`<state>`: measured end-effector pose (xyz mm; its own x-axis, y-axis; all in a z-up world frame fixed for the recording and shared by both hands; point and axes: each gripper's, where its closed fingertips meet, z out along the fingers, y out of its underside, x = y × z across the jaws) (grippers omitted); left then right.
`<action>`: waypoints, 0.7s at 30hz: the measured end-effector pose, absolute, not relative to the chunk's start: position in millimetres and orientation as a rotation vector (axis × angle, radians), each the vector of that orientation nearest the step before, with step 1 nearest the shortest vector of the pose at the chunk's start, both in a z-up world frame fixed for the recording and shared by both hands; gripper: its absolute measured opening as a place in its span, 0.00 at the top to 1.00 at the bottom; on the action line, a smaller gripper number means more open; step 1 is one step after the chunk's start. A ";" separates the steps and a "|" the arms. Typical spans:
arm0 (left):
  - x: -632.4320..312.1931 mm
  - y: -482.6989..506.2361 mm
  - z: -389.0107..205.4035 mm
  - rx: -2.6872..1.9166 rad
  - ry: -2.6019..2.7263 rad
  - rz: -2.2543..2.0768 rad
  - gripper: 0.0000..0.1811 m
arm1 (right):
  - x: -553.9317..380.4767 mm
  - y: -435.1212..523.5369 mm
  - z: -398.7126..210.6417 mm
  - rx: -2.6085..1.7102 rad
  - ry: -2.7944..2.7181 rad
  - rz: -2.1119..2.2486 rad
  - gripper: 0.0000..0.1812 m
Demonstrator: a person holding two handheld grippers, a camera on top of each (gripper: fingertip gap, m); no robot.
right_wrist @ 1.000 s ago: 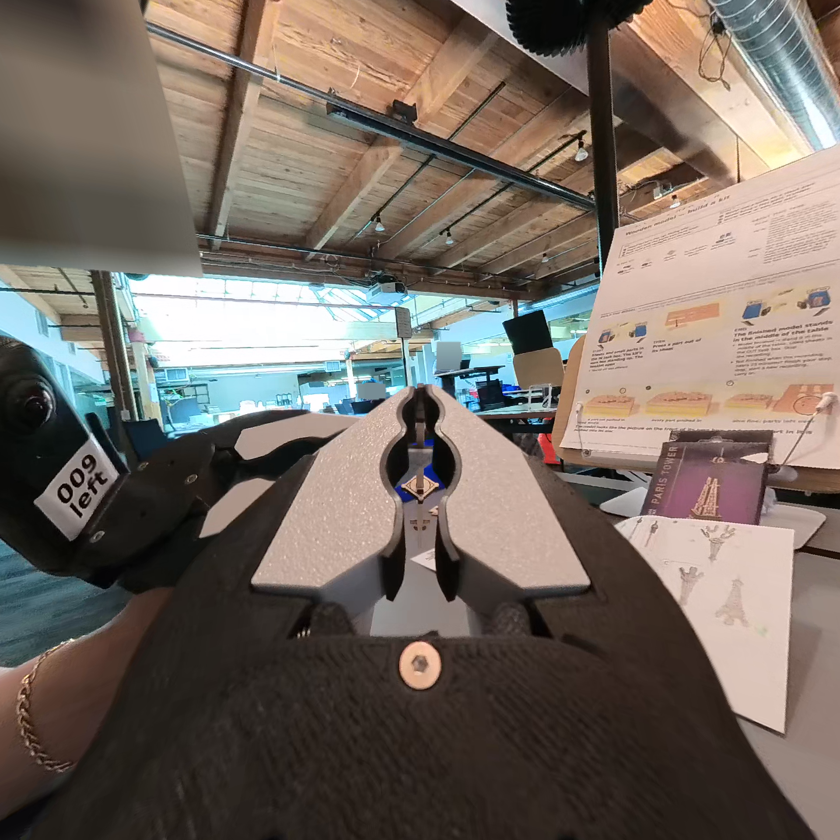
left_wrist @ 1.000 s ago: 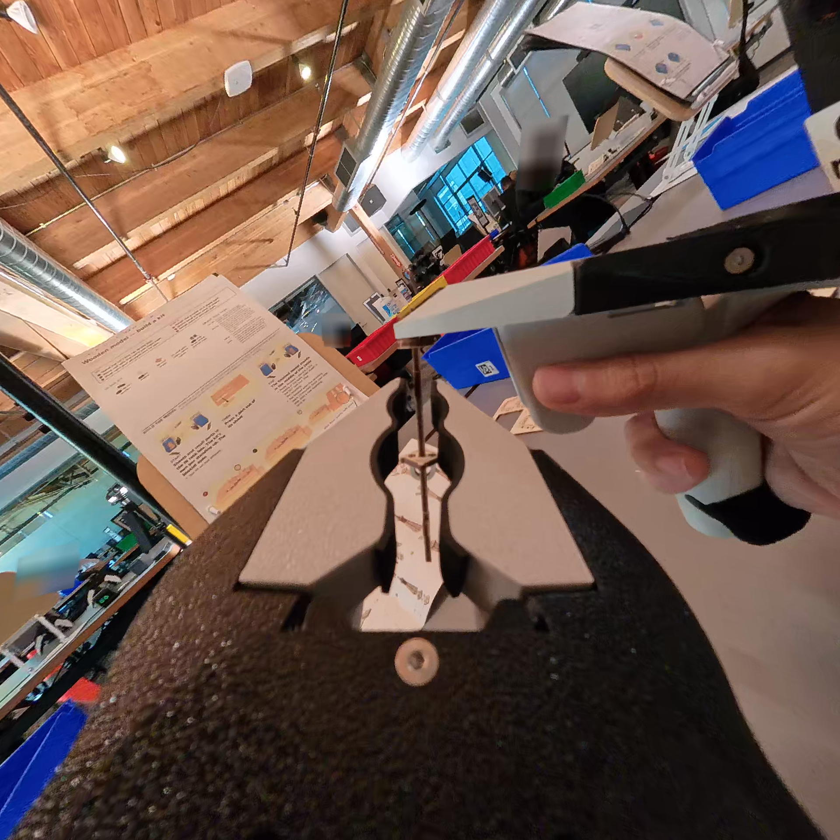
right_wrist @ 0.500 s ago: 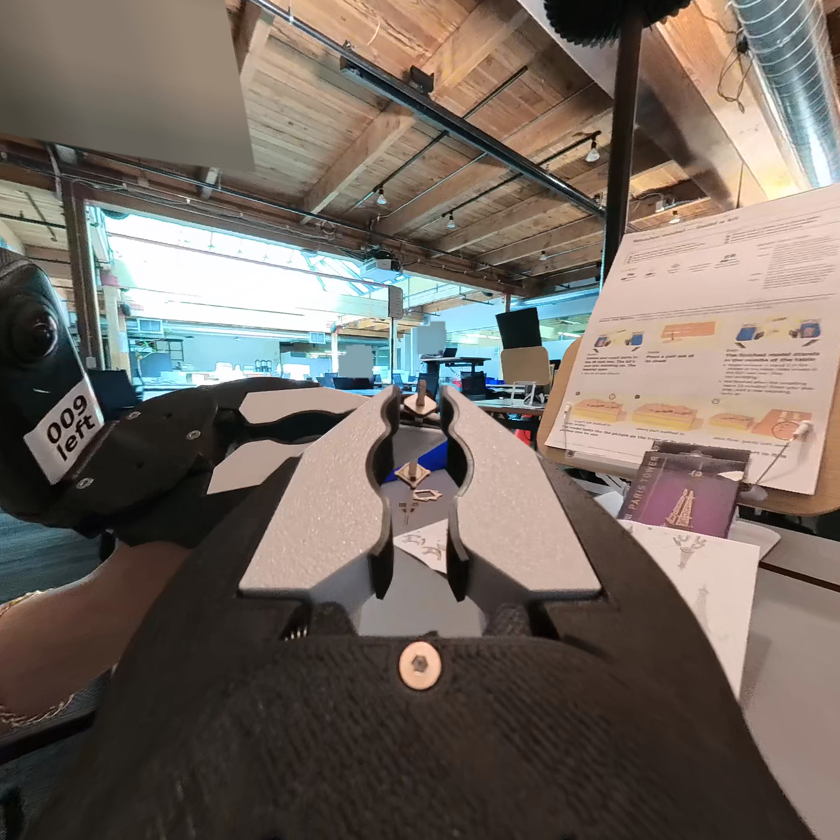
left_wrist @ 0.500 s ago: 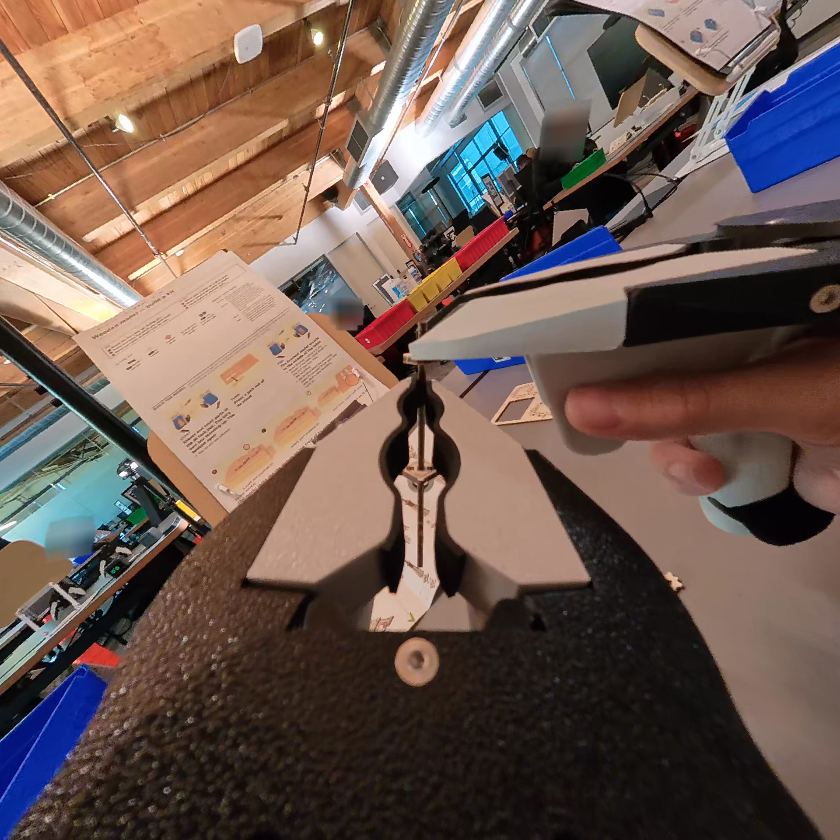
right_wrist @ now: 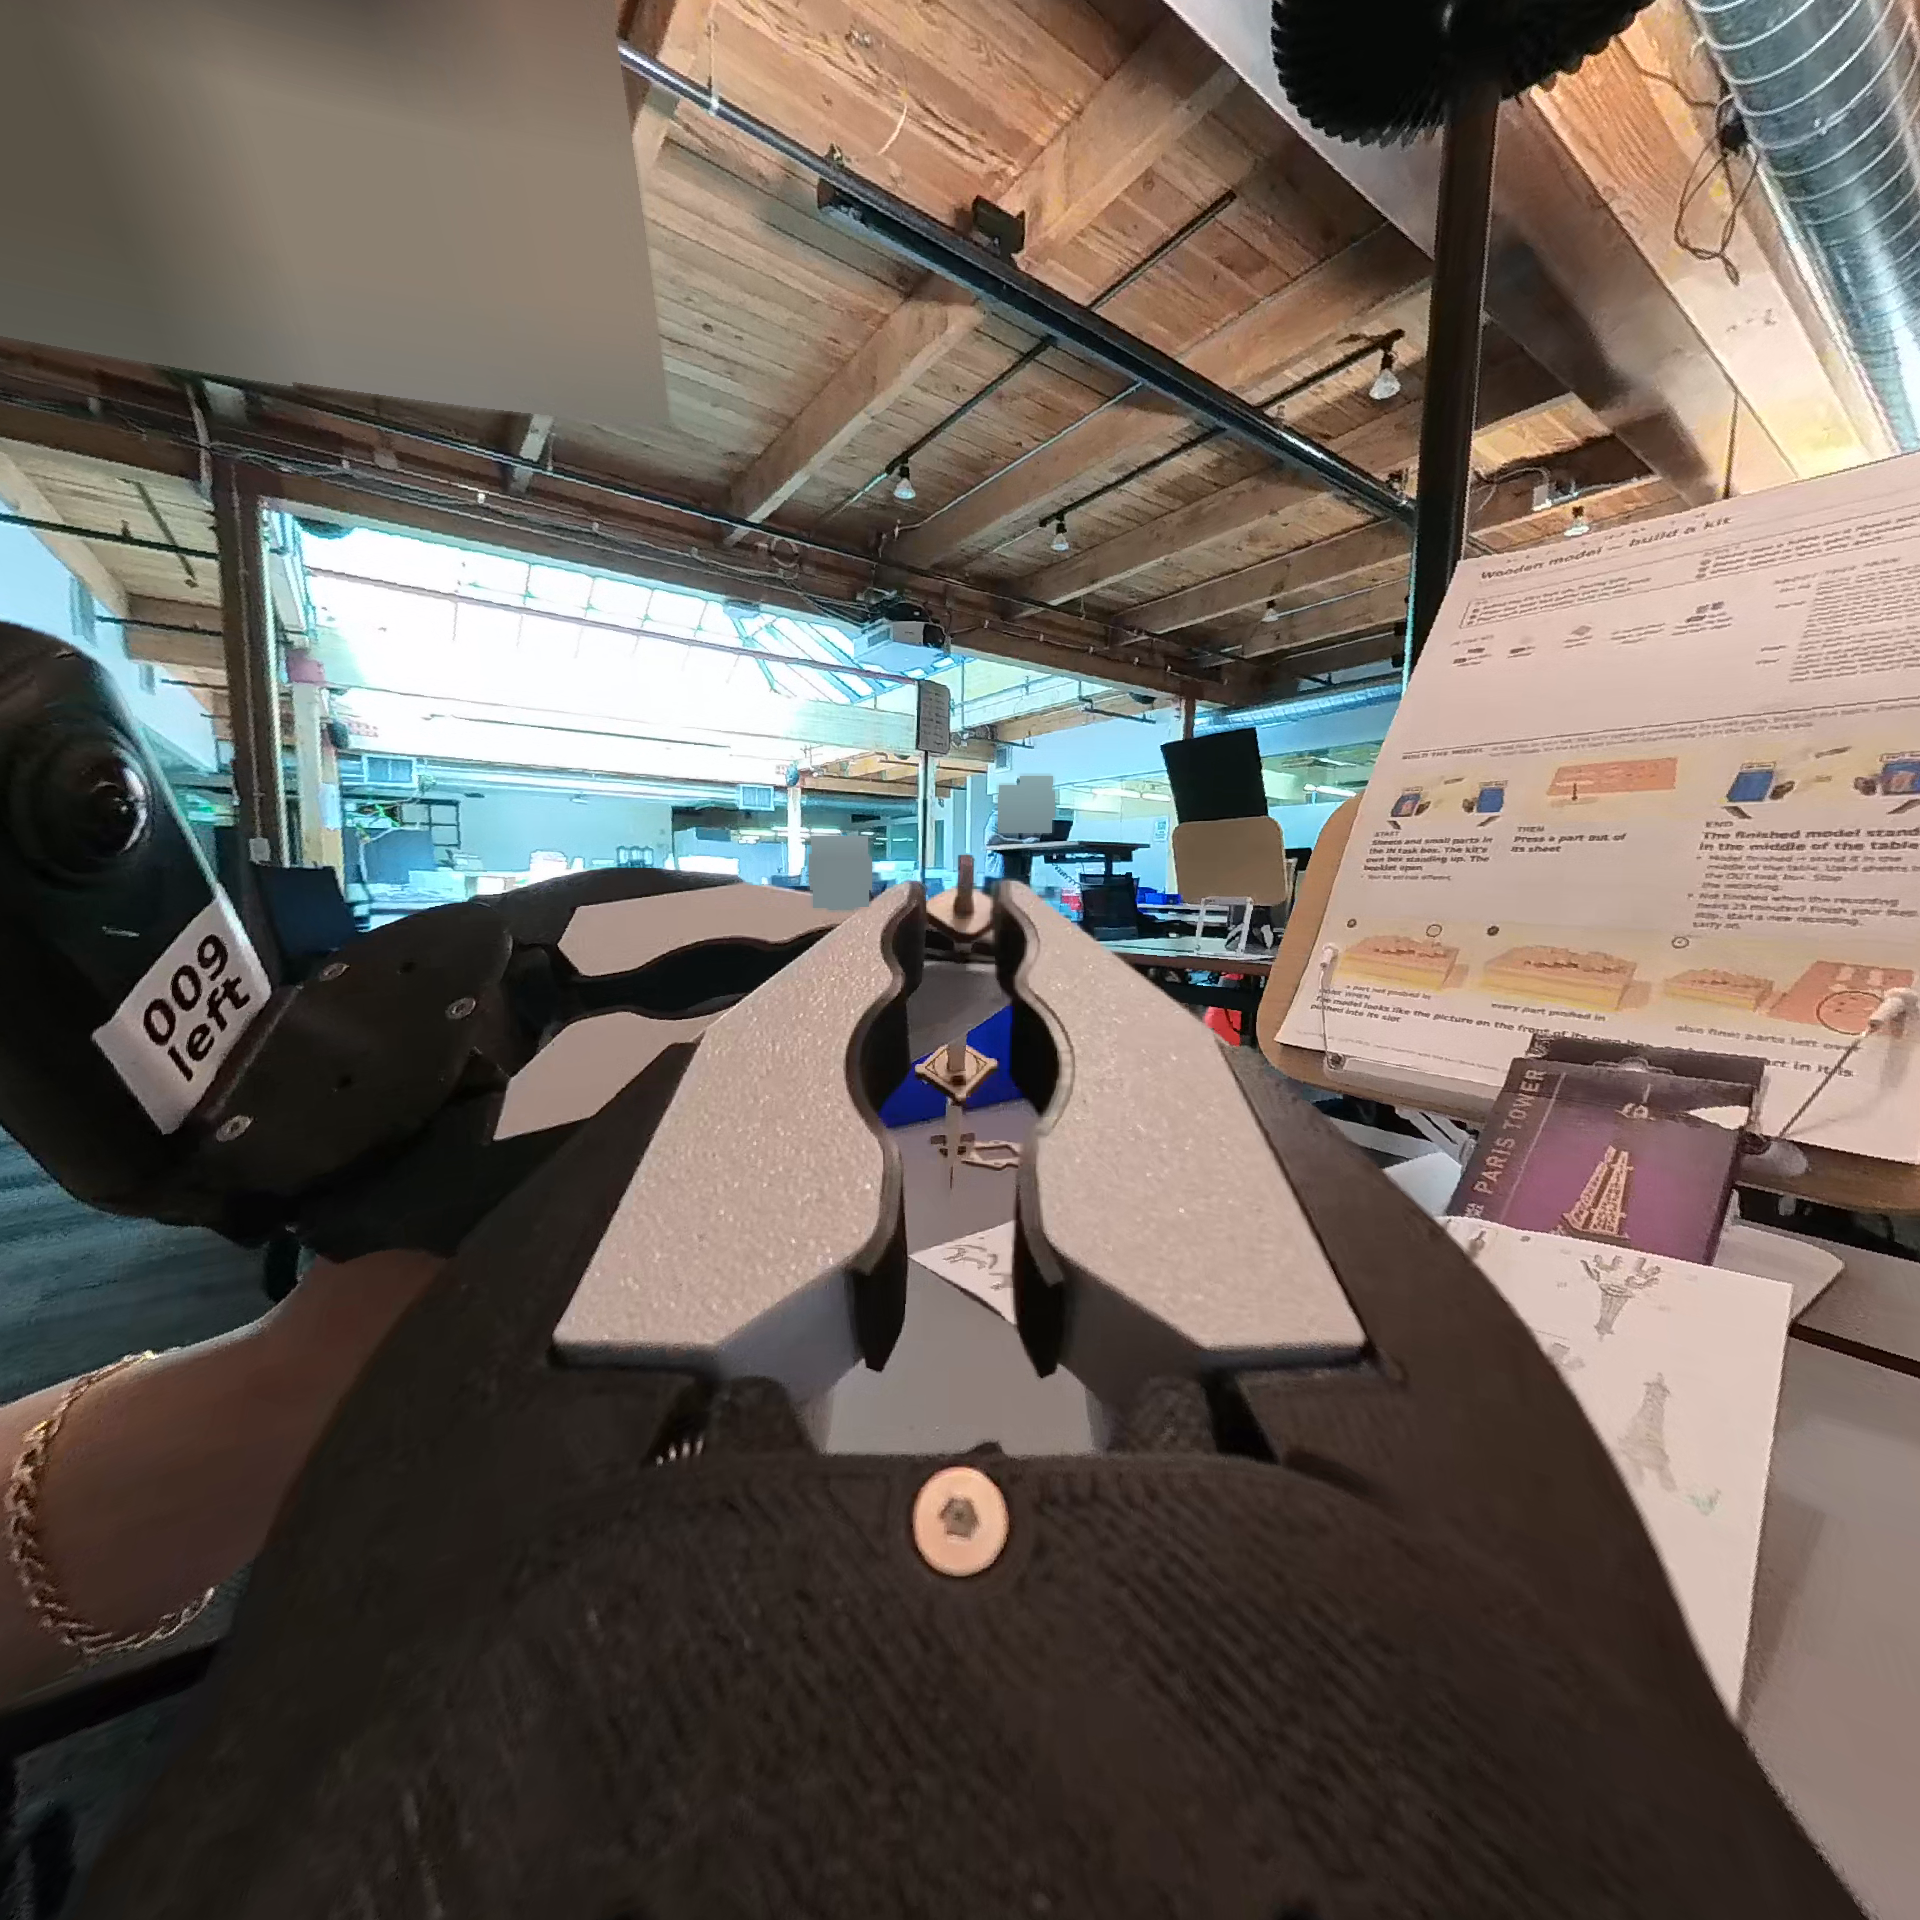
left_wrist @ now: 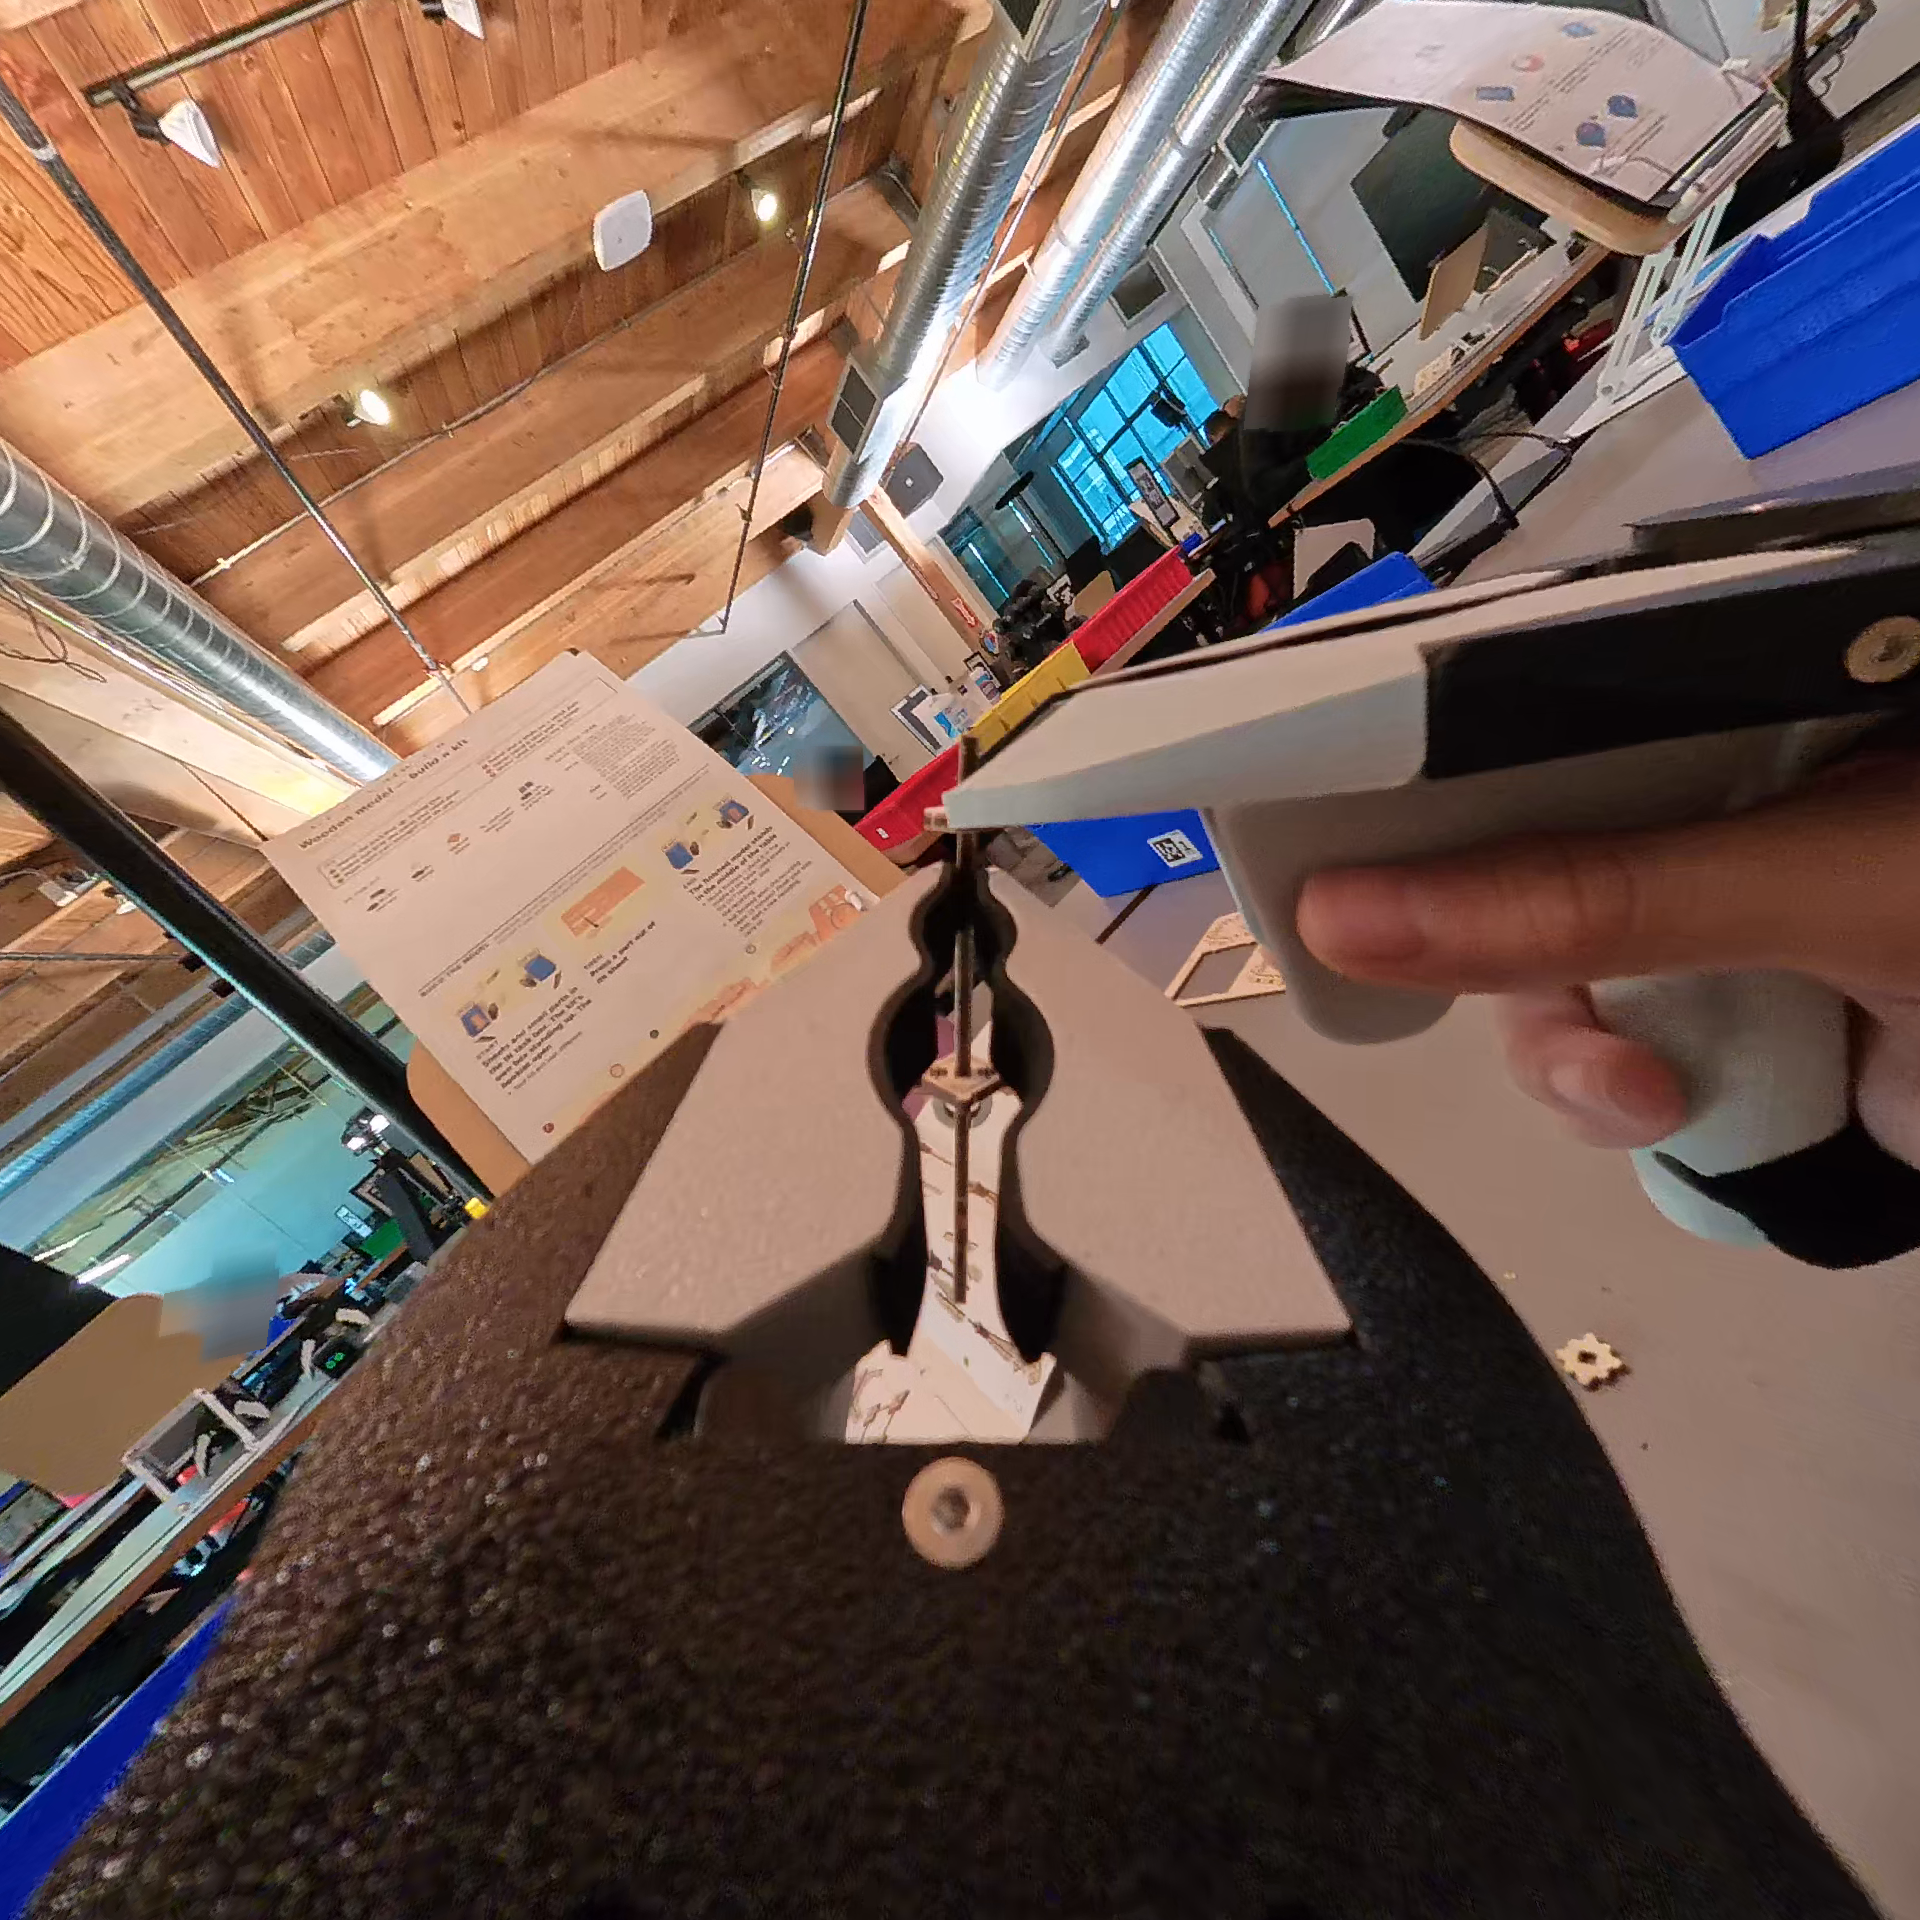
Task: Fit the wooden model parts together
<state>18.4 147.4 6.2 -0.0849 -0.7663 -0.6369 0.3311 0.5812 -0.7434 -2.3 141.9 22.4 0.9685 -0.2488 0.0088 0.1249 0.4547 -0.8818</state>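
Note:
My left gripper is shut on a thin wooden rod and holds it upright above the grey table. A small square wooden plate sits on the rod between the jaws. My right gripper comes in from the right at the rod's top. In the right wrist view my right gripper has its tips close on either side of a small wooden square on the rod's top end. The lower plate shows through the jaw gap. The left gripper's fingers reach in from the left.
An instruction sheet stands on a board at the right, with a purple kit box and a drawing sheet below it. Loose wooden parts lie on the table. A wooden frame, a small scrap and blue bins lie farther off. My left and right fingertips are right by each other.
My right gripper was shut at the rod a second ago, then opened, and its tips now sit closer together at the small square on the rod's top. My left gripper kept hold of the rod.

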 end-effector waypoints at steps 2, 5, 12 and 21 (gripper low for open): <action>17.6 146.7 7.6 -0.399 1.366 -0.951 1.00 | -2.7 140.3 23.9 -1.064 0.130 -0.243 0.93; 17.4 147.5 8.6 -0.398 1.360 -0.944 1.00 | -3.3 138.5 25.9 -1.047 0.135 -0.222 0.94; 17.4 150.0 10.2 -0.389 1.354 -0.931 1.00 | 0.4 138.2 25.2 -1.043 0.153 -0.168 0.95; 18.8 150.1 7.6 -0.384 1.362 -0.917 1.00 | -4.4 142.5 23.2 -1.060 0.127 -0.137 0.97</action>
<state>18.8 150.1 7.6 -0.0576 -0.7451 -0.6644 0.3349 0.6126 -0.7160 -4.4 142.5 23.2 0.9842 -0.1731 -0.0376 0.0514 0.4822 -0.8745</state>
